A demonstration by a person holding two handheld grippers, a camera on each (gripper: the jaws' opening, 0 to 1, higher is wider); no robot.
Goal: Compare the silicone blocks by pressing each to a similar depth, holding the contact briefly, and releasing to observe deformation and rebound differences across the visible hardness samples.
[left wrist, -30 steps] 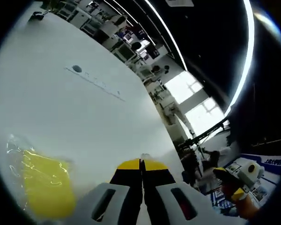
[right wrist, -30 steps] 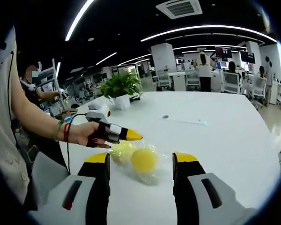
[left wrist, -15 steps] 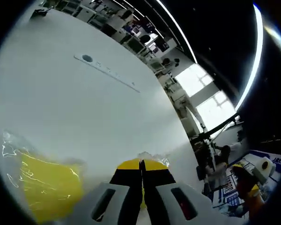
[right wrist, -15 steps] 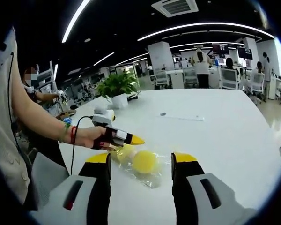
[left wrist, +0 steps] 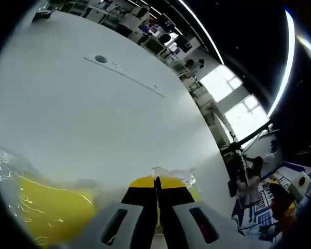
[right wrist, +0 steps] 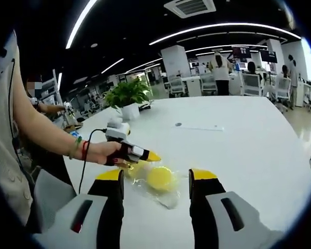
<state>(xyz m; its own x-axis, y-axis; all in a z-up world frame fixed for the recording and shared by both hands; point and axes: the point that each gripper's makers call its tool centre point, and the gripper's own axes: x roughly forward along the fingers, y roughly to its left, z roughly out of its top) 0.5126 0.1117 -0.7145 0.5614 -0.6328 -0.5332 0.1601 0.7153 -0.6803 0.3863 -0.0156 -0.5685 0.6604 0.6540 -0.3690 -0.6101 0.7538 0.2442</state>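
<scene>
Yellow silicone: two round yellow silicone blocks point(right wrist: 159, 177) lie in a clear plastic bag point(right wrist: 166, 196) on the white bench point(right wrist: 249, 150), between and just beyond the right gripper's jaws; in the left gripper view one yellow block point(left wrist: 46, 215) fills the lower left under crinkled film.
Writing: no brand or label can be read; a thin pale strip point(left wrist: 129, 78) beside a dark round spot point(left wrist: 100, 58) on the bench carries marks too small to tell.
Left gripper point(left wrist: 156, 181): jaws together, yellow tips touching, pressed at the bag's edge over yellow; in the right gripper view it is held in a person's hand point(right wrist: 101, 152), tip on the left block.
Right gripper point(right wrist: 155, 174): jaws wide apart, holding nothing, hanging just short of the bag.
Around: a potted plant point(right wrist: 127, 98) stands well behind the bag; a person stands at the far left; office desks and chairs lie beyond the bench.
Open room: the bench is bare to the right of the bag up to its far edge.
</scene>
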